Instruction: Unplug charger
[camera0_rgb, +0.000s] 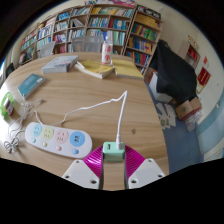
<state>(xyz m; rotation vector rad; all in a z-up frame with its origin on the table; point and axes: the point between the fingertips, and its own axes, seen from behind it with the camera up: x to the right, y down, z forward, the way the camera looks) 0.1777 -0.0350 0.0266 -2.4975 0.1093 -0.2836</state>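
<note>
1. State of the gripper (113, 168): the fingers (90, 166) stand apart, with the pink pads facing inward. The charger (113, 151), a small green block, sits between the fingertips with a gap visible at each side; no clamp is made yet.
2. Location of the charger: it is plugged into the near end of the power strip (59, 138), which lies on the tabletop (85, 100) just ahead and to the left of the fingers. Its white cable (119, 112) runs away beyond the fingers.
3. Centre the charger body between the pads before closing, so that both pads bear on its flat sides.
4. Grip the body, not the cable.
5. Pull straight along the plug axis. The strip appears unrestrained and is likely to lift with the charger; a slow, square pull reduces this risk.
</note>
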